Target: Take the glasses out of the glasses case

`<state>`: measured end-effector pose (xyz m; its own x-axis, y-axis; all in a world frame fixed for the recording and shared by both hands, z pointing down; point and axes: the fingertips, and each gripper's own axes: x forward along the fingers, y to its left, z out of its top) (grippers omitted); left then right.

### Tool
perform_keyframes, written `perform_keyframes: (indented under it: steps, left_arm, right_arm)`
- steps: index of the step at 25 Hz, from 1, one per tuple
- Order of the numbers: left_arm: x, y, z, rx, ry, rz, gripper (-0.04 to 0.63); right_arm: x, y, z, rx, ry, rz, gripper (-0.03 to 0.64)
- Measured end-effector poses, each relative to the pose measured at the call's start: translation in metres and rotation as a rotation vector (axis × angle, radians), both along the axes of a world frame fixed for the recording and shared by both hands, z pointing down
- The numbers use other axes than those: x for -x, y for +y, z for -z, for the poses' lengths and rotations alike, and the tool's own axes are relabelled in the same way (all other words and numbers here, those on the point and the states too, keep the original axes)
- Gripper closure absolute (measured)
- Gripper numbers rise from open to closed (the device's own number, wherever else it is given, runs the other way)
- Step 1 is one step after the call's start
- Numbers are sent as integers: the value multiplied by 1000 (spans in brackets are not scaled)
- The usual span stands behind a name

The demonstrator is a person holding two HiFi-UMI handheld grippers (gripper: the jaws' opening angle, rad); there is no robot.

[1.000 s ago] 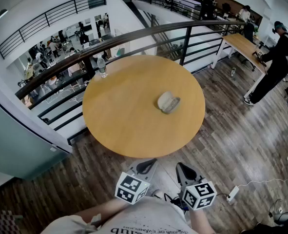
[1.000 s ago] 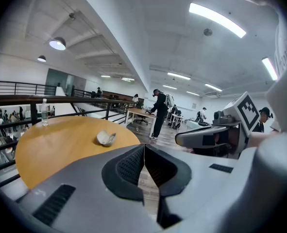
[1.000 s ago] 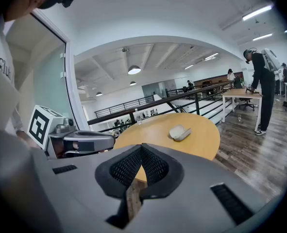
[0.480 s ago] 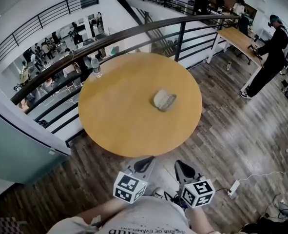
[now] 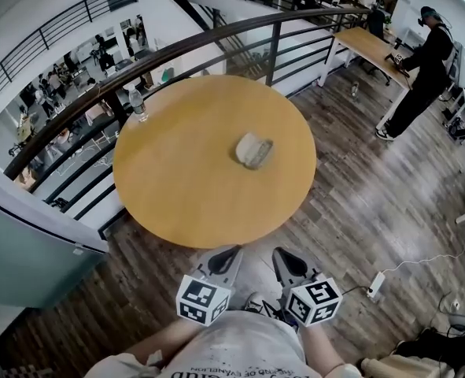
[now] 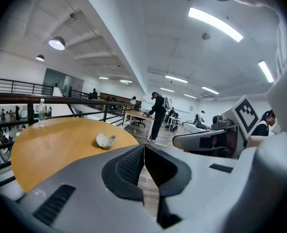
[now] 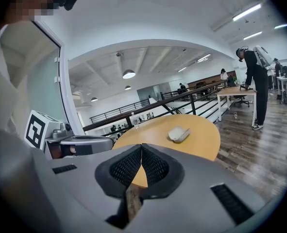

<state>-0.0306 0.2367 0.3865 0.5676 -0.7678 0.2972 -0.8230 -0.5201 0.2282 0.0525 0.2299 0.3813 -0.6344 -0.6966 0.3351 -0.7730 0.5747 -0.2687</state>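
A pale grey glasses case (image 5: 253,150) lies on the round wooden table (image 5: 185,187), right of its middle. It also shows small in the left gripper view as the case (image 6: 105,140) and in the right gripper view as the case (image 7: 178,134); its lid looks slightly ajar. Both grippers are held close to the person's body, short of the table's near edge. My left gripper (image 5: 226,257) is shut with nothing in it, and my right gripper (image 5: 282,257) is shut and empty too. In each gripper view the jaws meet, at the left gripper (image 6: 144,147) and the right gripper (image 7: 141,147).
A clear water bottle (image 5: 138,103) stands at the table's far left edge beside the dark railing (image 5: 216,38). Beyond the railing is a drop to a lower floor. A person in black (image 5: 421,61) stands at a desk (image 5: 370,46) far right. A power strip (image 5: 375,286) lies on the floor.
The view has shifted: table and case sit slightly lower-left in frame and the grippers have edged a little closer to the table. Both grippers stay shut.
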Motion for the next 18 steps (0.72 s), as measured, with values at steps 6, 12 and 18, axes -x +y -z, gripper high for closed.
perform_keyframes:
  steps: [6,12,18]
  left_arm:
    - [25,1,3,-32,-30,-24,569]
    - [50,9,2,-37,-11,-66,569]
    - [51,8,-2,-25,1,-91,569]
  right_arm:
    - [13,3,5,-10,9,-44,592]
    - [35,11,4,-19,6,-82,592]
    - [37,14,-3,-1,14,-102,592]
